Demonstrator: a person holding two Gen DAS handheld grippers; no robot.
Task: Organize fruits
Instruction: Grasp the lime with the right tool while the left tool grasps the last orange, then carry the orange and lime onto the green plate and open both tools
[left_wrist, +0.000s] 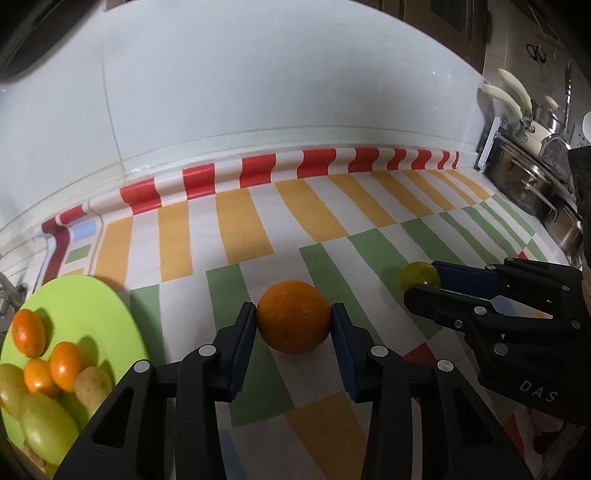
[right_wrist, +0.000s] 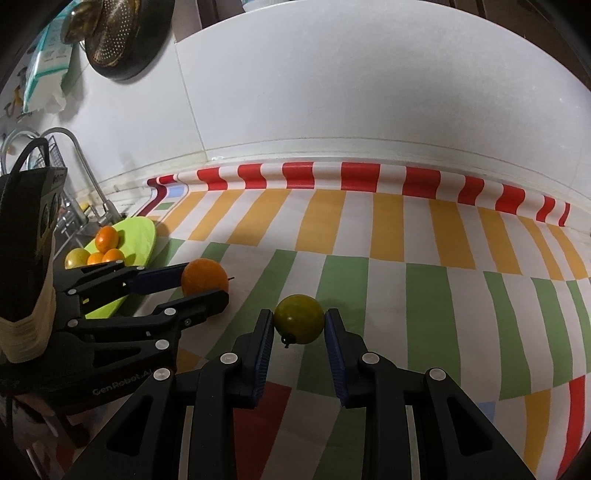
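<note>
Lime-green plate (left_wrist: 92, 302) at far left on the striped table (left_wrist: 258, 221), already carrying several small fruits. We see the left tool (left_wrist: 293, 321) closed on an orange (left_wrist: 293, 316), its pads touching both sides, and the right tool (right_wrist: 299, 325) likewise gripping a yellow-green fruit (right_wrist: 298, 324). We judge pickup is in hand; next, each lifts and carries plateward. The plate's near edge is cut off; whether either fruit rests on the table is unclear.

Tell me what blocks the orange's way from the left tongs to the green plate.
Nothing visible: only bare striped cloth lies between the orange, gripped in the left tongs, and the green plate.
</note>
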